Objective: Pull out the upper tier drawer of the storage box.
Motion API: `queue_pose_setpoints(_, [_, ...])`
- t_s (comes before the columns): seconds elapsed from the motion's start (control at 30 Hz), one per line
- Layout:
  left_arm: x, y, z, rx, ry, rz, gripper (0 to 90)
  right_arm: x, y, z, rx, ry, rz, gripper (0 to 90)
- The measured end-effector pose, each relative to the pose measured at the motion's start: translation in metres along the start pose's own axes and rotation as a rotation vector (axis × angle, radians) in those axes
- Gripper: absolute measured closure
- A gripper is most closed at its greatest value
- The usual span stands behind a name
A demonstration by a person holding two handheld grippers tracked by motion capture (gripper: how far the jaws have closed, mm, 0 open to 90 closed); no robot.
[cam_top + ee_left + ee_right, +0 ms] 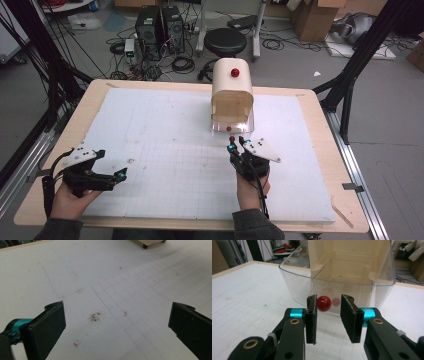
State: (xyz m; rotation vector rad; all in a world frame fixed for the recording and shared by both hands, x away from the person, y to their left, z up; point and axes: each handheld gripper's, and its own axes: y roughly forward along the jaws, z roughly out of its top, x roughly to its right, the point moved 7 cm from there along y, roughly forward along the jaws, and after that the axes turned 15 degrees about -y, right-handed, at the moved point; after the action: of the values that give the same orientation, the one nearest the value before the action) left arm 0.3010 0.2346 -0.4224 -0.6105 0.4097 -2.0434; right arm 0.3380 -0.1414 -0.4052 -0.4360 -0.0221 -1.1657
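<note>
The left gripper (121, 174) rests near the tabletop's near left corner, jaws spread wide over bare white board (165, 150). The right gripper (328, 305), jaws narrow with a gap, has the clear drawer's (294, 282) red knob (323, 303) just ahead between the tips, pads not pressing. The cream bread box (231, 85) stands toward the far edge.

A black round stool (225, 41) stands on the grey floor (385, 125) just beyond the wooden surface (320, 150). Left of the stool sit two black computer towers (160, 25) amid tangled cables (182, 64); to its right, cardboard boxes (315, 17).
</note>
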Motion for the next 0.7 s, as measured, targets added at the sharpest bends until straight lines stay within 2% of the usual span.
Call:
queue_pose_setpoints(0.23, [0.000,0.000,0.000,-0.001,0.000,-0.002,1.7,0.001,-0.005,-0.002,0.003,-0.004,0.046,56.2])
queue_pose_setpoints(0.33, [0.000,0.000,0.000,0.001,-0.002,-0.001,1.7,0.004,-0.007,-0.004,0.002,0.009,0.081,50.2])
queue_pose_setpoints(0.53, [0.001,0.001,0.000,-0.001,0.000,-0.003,1.7,0.009,-0.010,-0.009,-0.010,-0.003,0.121,45.6])
queue_pose_setpoints(0.7, [0.000,0.001,0.000,0.000,-0.006,-0.003,1.7,0.013,-0.012,-0.011,-0.015,-0.020,0.163,38.2])
